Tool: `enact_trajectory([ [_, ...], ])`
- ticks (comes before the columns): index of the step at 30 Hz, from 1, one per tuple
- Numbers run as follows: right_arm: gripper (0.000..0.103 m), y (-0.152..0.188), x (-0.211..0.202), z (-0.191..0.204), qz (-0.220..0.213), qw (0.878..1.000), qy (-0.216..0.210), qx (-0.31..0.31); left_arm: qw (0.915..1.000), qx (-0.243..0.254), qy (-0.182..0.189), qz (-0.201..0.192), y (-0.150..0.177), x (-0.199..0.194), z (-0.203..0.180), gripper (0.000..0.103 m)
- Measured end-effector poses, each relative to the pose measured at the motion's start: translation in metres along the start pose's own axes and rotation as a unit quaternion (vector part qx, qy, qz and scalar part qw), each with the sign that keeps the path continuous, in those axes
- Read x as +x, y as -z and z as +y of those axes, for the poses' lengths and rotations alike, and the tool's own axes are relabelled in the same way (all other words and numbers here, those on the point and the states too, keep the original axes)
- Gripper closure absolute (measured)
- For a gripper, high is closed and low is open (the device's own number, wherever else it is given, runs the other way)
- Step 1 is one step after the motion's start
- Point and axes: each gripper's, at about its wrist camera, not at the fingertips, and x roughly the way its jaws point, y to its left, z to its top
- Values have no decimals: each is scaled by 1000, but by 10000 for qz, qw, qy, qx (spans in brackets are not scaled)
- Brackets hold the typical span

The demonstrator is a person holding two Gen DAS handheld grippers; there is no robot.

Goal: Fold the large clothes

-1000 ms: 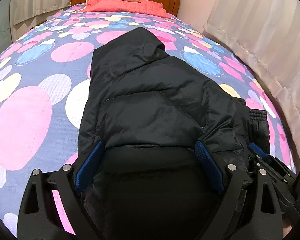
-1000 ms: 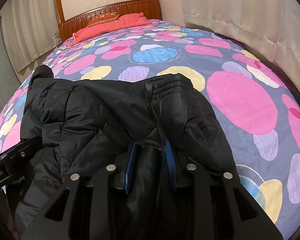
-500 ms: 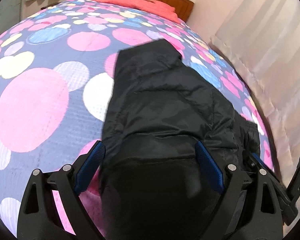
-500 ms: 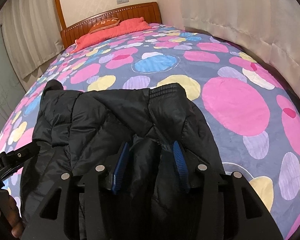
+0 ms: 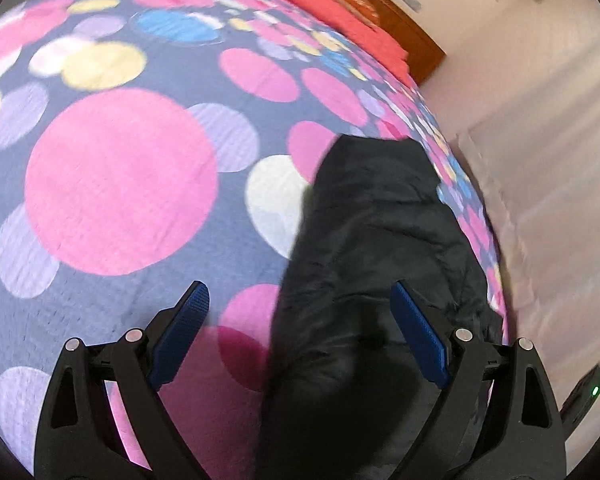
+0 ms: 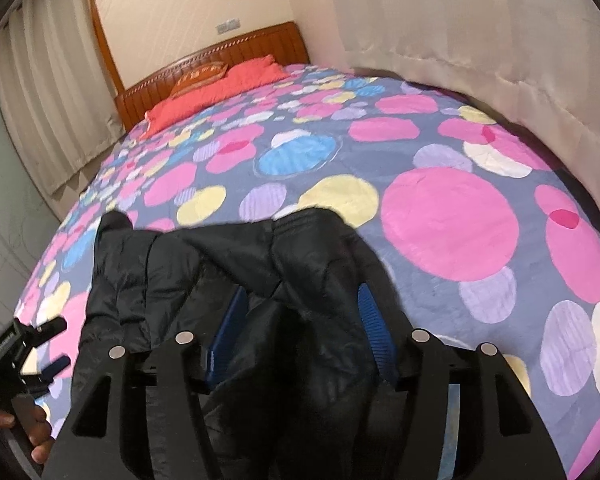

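Two grippers: both were over a black padded jacket point(image 6: 228, 280) that lay on a bed with a spotted bedspread point(image 5: 120, 184).
Jacket: it lay partly folded in a long dark bundle, hood end far ahead of the left gripper, a ribbed cuff point(image 6: 300, 220) just beyond the right gripper's tips.
Left gripper point(image 5: 300, 336): its jaws stood wide and pressed on nothing; bare bedspread lay under its left pad, and the jacket's edge lay under its right half.
Right gripper point(image 6: 300, 328): its jaws were opening, with a bunched ridge of jacket fabric between the blue pads; the pads looked to have come clear of it, so nothing seemed held.
Person: a hand point(image 6: 28, 428) gripped the left tool's handle at the lower left of the right wrist view.
Step in hand, as I judged it: letting go of a fold just laid and readying for the next grasp.
Doing it well: let the right jaws clear the puffy cloth fully before lifting, so the fold is not dragged open.
Next grasp: take the jacket's near edge with both grippers at matching points, pinching every layer, since slick padded fabric may slip or spring back.
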Motion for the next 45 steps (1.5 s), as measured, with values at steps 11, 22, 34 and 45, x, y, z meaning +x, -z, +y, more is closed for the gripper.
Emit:
enact_trajectory([
  [11,36,3,22,-57,428,9909,-546,1152,9871,-1254,767,630,19,22,45,12],
  [22,26,28,70,-80,1017,9698,-1197,1867,9842,-1073,1186,759,28,36,28,10],
  [34,47,29,91,-62,1331,9601,-1829,1645,9782,-664,1560,1202,34,63,-1,8],
  [45,73,38,93,-58,1350,9419,-2326,2012,9845,-225,1382,1054,36,47,-19,29],
])
